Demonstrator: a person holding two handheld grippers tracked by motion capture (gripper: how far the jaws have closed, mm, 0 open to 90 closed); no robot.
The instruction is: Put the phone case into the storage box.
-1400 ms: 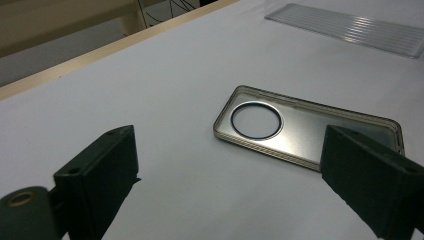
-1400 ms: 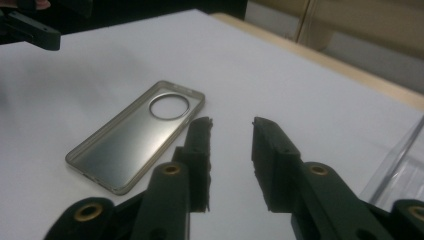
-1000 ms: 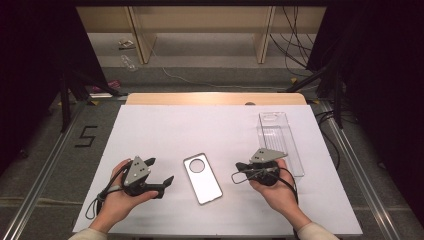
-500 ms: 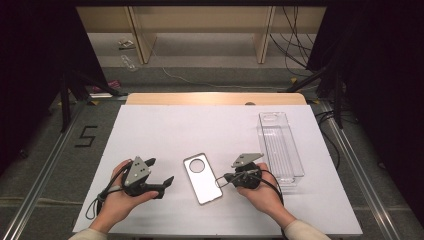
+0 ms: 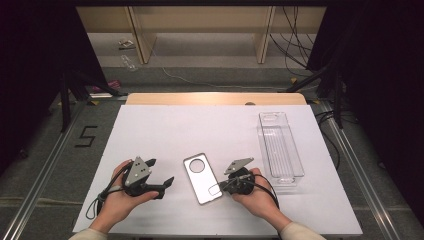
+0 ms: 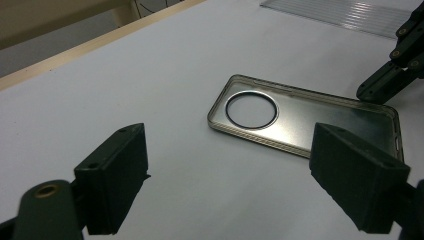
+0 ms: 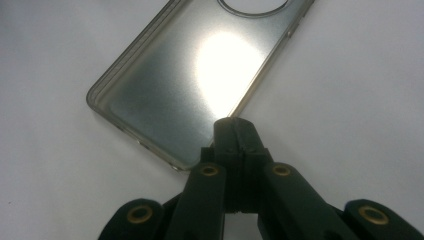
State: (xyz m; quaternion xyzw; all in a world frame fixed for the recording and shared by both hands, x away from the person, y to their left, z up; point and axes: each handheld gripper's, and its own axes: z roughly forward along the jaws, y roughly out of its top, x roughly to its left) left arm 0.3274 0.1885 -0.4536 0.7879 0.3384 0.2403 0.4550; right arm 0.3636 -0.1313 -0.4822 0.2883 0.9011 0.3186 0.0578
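Observation:
A clear phone case (image 5: 201, 178) with a round camera hole lies flat on the white table (image 5: 200, 130), open side up. My right gripper (image 5: 223, 187) is at its near right corner. In the right gripper view its jaws are pressed together over the rim of the case (image 7: 180, 75), one jaw inside the wall and one outside (image 7: 235, 131). My left gripper (image 5: 161, 175) rests on the table left of the case, jaws wide open (image 6: 227, 172) with nothing between them, pointing at the case (image 6: 305, 120).
A long clear plastic tray (image 5: 280, 145) lies at the right side of the table, beyond my right hand (image 5: 260, 197). The right gripper's black jaws (image 6: 395, 65) show at the case's far end in the left gripper view.
My right gripper has slid left from beside the tray to the case's near right corner. The left gripper and the case have stayed put.

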